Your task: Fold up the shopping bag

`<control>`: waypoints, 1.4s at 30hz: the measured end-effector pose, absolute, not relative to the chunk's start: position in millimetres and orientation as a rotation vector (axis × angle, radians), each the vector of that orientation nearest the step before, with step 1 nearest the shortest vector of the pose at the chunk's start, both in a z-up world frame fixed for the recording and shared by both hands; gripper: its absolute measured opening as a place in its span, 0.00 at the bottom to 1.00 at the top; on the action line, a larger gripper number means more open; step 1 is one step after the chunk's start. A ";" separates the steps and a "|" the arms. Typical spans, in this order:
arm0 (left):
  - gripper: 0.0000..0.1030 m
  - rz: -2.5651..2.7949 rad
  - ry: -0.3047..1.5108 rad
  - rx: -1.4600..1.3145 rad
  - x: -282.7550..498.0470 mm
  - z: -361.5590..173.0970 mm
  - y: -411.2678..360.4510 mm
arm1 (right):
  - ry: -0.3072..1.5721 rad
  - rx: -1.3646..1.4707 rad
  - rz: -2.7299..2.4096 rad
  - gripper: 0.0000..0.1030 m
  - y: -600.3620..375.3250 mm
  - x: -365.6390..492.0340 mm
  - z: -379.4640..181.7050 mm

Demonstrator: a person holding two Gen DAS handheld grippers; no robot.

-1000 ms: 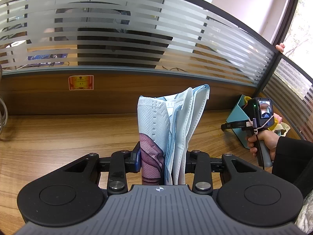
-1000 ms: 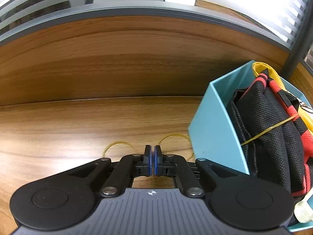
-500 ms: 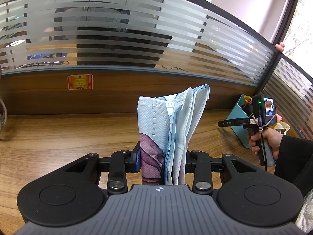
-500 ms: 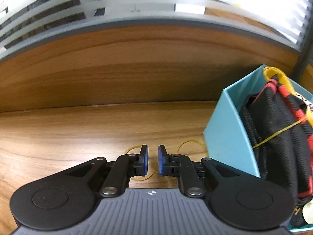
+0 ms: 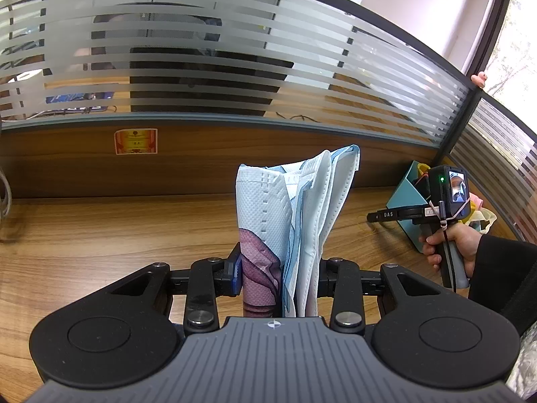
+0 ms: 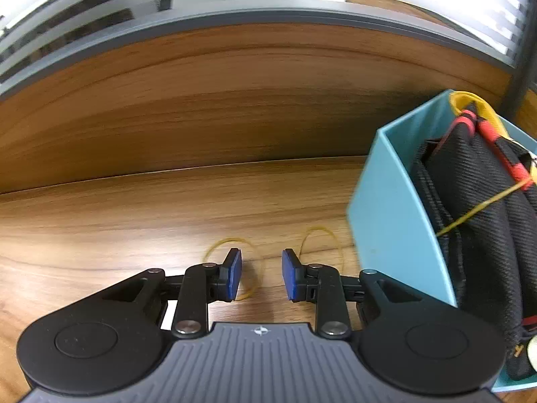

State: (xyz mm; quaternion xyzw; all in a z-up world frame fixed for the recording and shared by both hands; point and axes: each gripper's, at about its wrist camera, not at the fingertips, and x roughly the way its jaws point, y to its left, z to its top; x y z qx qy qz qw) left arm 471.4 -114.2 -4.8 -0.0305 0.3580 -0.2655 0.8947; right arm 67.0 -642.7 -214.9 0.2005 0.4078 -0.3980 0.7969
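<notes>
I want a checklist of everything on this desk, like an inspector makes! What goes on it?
Surface: wooden desk, bare in the middle.
Job's things: folded shopping bag, pale blue with a purple patch, standing upright in the left claw.
Clutter: two yellow rubber bands, one under the right claw, one beside the teal box; that box holds a banded black bag.
Grippers: left claw shut on the bag; right claw's jaws have just been opening, nothing between the pads but desk and a band's loop.
Cables: pale cords at the desk's far left edge.
Surroundings: striped frosted-glass partition, red sticker on its wood panel.
</notes>
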 end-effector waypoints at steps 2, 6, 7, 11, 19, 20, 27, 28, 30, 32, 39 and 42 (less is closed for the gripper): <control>0.37 -0.551 0.743 -0.063 471.9 -4.9 -114.4 | 0.862 0.420 -0.881 0.30 -642.5 66.1 -212.1; 0.37 -0.550 0.740 -0.063 471.4 -4.7 -114.3 | 0.888 0.427 -0.935 0.31 -651.1 67.0 -215.5; 0.37 -0.549 0.740 -0.063 471.2 -4.8 -114.2 | 0.895 0.435 -0.938 0.31 -650.5 64.3 -215.1; 0.37 -0.546 0.739 -0.065 470.8 -4.9 -114.1 | 0.870 0.485 -0.860 0.31 -646.7 60.9 -213.1; 0.37 -0.551 0.736 -0.066 471.6 -4.6 -113.4 | 0.875 0.444 -0.897 0.31 -641.2 61.5 -213.0; 0.37 -0.549 0.736 -0.066 471.7 -4.4 -113.1 | 0.881 0.447 -0.896 0.31 -642.1 61.6 -216.7; 0.37 -0.548 0.732 -0.067 470.8 -2.8 -113.9 | 0.871 0.462 -0.848 0.34 -645.1 64.7 -219.4; 0.37 -0.548 0.732 -0.067 470.9 -2.7 -114.0 | 0.868 0.452 -0.856 0.34 -646.2 65.5 -218.3; 0.37 -0.550 0.733 -0.067 471.1 -2.9 -113.9 | 0.867 0.457 -0.886 0.34 -650.0 63.6 -218.4; 0.37 -0.549 0.734 -0.067 471.0 -3.0 -113.6 | 0.878 0.471 -0.897 0.34 -652.9 63.6 -221.2; 0.37 -0.547 0.731 -0.070 470.2 -2.1 -113.4 | 0.876 0.474 -0.822 0.34 -652.2 67.8 -220.0; 0.37 -0.546 0.730 -0.072 470.2 -2.2 -112.5 | 0.858 0.469 -0.872 0.34 -656.4 59.9 -215.0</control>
